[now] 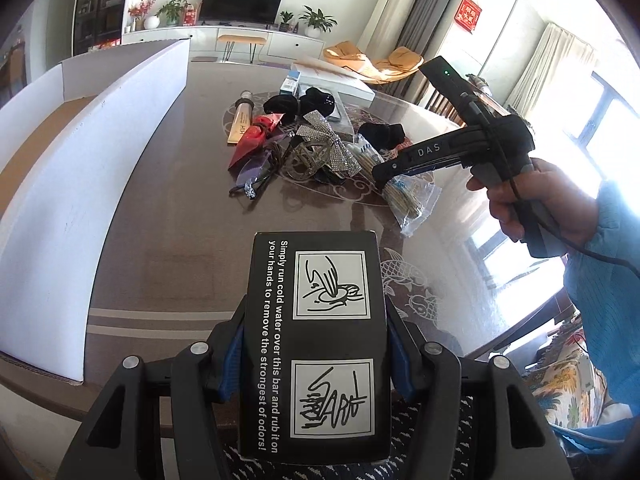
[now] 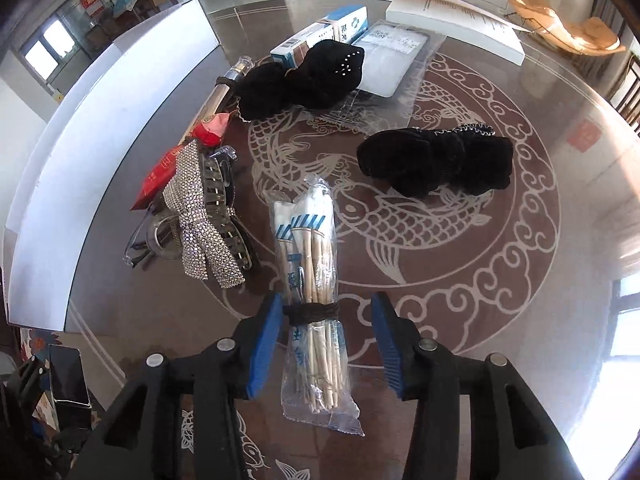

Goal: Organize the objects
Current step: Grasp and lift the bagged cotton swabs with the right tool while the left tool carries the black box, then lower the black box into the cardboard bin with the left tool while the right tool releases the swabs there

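Observation:
My left gripper (image 1: 316,340) is shut on a black box (image 1: 320,280) printed with white text and two hand drawings, held above the table's near edge. My right gripper (image 2: 326,320) points steeply down with its blue pads (image 2: 262,344) on either side of a bagged bundle of wooden chopsticks (image 2: 316,264) tied with a black band. The left pad is close to the band and the right pad stands clear, so the jaws are open. In the left wrist view the right gripper (image 1: 386,174) hovers over that bundle (image 1: 410,200), held by a hand (image 1: 536,200).
A tall white cardboard box (image 1: 80,160) stands open along the left. On the glass-topped table (image 2: 520,260) lie a rhinestone bow (image 2: 200,220) on a hair claw, a red packet (image 2: 168,168), glasses (image 2: 140,248), two black hair pieces (image 2: 436,160) (image 2: 304,76), a blue-white carton (image 2: 324,32) and a book (image 2: 452,20).

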`<action>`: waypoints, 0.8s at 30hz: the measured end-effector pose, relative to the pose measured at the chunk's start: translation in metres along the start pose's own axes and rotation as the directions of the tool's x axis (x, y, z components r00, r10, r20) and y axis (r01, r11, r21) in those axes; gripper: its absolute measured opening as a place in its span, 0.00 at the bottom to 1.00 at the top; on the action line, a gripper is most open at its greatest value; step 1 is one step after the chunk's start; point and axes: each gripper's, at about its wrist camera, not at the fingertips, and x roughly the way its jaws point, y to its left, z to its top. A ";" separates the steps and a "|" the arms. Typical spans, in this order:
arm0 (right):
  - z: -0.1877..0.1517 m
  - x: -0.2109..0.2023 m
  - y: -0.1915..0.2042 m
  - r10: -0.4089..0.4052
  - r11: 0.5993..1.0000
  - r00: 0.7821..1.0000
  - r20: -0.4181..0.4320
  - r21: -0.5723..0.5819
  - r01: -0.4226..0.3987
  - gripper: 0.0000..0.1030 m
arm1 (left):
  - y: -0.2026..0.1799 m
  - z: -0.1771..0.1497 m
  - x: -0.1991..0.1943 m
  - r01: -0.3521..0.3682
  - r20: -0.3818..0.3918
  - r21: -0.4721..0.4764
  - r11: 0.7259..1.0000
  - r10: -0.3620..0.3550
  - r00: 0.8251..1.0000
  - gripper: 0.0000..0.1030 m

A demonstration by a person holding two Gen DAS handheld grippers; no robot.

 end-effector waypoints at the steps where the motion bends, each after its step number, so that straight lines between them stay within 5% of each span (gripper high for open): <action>1: 0.000 0.002 0.005 -0.011 1.000 1.000 0.007 -0.021 0.011 0.51 | 0.000 0.000 0.000 0.000 0.000 -0.002 1.000 0.000 1.000 0.56; 3: 0.001 0.009 0.015 -0.020 0.997 1.000 0.008 -0.068 0.021 0.50 | 0.000 0.001 -0.002 0.001 0.002 -0.004 1.000 -0.001 1.000 0.56; 5: -0.001 0.018 0.025 -0.087 0.988 0.996 -0.007 -0.130 0.086 0.28 | 0.001 0.002 -0.009 -0.001 0.009 -0.007 1.000 0.001 1.000 0.56; 11: -0.002 -0.048 0.029 0.006 0.999 0.991 0.132 -0.032 -0.002 0.28 | 0.031 0.027 -0.060 0.057 0.078 -0.115 0.992 -0.048 0.996 0.56; 15: 0.024 -0.099 0.090 0.164 0.983 0.962 0.219 -0.122 -0.139 0.28 | 0.071 0.063 -0.105 -0.094 0.183 -0.173 0.980 0.126 0.975 0.56; 19: 0.058 -0.113 0.181 0.335 0.933 0.907 0.253 -0.220 -0.283 0.28 | 0.132 0.090 -0.124 -0.322 0.176 -0.292 0.901 0.382 0.907 0.56; 24: 0.093 -0.086 0.290 0.443 0.881 0.861 0.249 -0.297 -0.367 0.28 | 0.212 0.093 -0.096 -0.547 -0.114 -0.391 0.740 0.551 0.827 0.57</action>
